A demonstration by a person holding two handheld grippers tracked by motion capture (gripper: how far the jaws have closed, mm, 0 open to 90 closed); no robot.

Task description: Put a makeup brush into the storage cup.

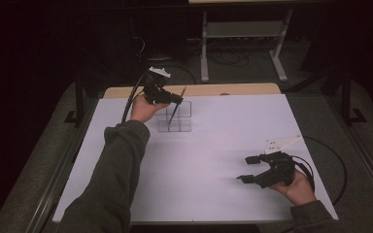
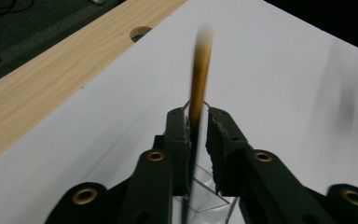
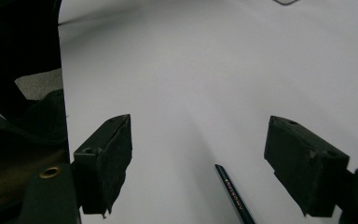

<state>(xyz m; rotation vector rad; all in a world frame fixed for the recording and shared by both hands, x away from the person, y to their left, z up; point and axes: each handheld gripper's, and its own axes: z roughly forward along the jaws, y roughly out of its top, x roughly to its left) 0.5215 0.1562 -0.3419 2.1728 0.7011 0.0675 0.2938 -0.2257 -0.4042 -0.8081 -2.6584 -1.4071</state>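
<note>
A clear plastic organizer (image 1: 175, 120) with several compartments stands at the far left of the white board (image 1: 213, 160). A brown pencil (image 1: 177, 104) leans upright in it, its top blurred in the left gripper view. My left gripper (image 1: 176, 99) is right at the pencil (image 2: 199, 70), and my left gripper's (image 2: 198, 116) jaws stand on either side of it with a narrow gap at the right pad, over the organizer (image 2: 209, 196). My right gripper (image 1: 245, 169) rests open at the near right. Between my right gripper's (image 3: 200, 140) wide jaws a dark pencil (image 3: 233, 193) lies flat on the board.
A wooden table strip (image 1: 199, 90) with a round hole (image 2: 140, 32) runs behind the board. A metal stand (image 1: 243, 34) and cables sit on the dark floor beyond. A cable loops off the board's right edge (image 1: 337, 165).
</note>
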